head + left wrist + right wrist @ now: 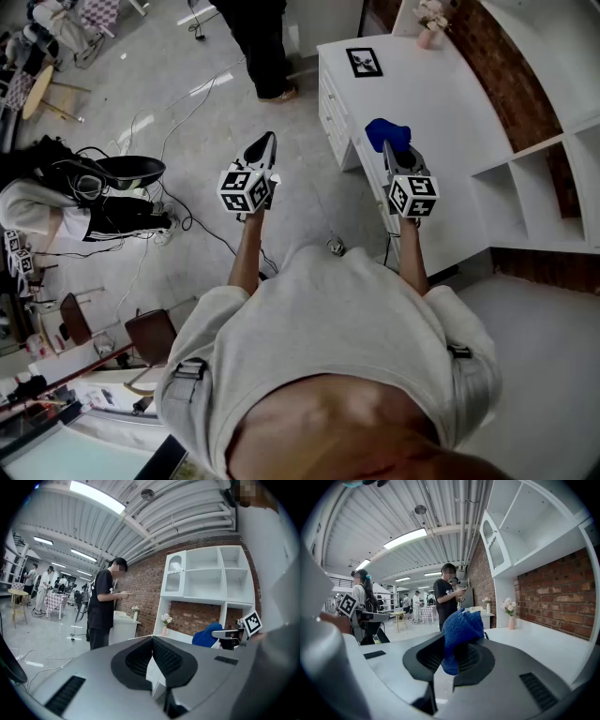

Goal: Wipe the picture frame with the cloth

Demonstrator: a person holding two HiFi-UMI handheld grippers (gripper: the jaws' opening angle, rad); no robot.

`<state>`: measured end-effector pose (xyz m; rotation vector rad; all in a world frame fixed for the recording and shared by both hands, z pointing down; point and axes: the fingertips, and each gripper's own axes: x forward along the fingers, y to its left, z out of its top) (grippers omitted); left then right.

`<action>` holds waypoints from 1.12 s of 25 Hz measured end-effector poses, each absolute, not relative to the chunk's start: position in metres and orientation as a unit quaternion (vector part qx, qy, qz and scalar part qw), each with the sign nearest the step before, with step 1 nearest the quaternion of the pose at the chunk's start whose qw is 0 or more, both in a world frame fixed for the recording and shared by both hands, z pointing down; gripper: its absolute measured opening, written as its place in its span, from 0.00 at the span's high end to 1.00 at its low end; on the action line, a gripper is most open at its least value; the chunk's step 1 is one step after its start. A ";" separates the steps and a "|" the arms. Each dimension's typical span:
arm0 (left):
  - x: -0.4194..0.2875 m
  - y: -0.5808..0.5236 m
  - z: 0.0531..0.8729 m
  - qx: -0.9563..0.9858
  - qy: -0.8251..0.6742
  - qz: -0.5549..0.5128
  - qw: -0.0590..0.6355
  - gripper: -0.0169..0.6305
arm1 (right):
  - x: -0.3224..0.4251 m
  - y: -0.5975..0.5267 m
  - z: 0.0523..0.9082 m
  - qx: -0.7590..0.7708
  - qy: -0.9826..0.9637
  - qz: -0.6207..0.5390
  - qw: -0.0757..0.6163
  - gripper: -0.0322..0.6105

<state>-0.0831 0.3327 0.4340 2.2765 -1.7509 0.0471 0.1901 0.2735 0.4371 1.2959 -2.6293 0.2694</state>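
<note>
Blue nubby cloth (pixel 461 629) in right claw (pixel 453 654)

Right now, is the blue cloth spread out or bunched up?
Bunched: the blue woven cloth sits crumpled in the shut right gripper.

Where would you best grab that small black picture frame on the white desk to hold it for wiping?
Probably by its black border, coming from the open side of the desk. The picture frame seems to lie face up, so pinching one thin rim leaves the picture free for the cloth clamped in the right gripper. The left gripper, shut and empty, is free.
</note>
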 end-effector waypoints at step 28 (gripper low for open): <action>-0.043 0.312 0.421 0.774 -0.618 0.038 0.130 0.95 | 0.212 0.246 0.449 0.405 -0.903 0.121 0.080 0.86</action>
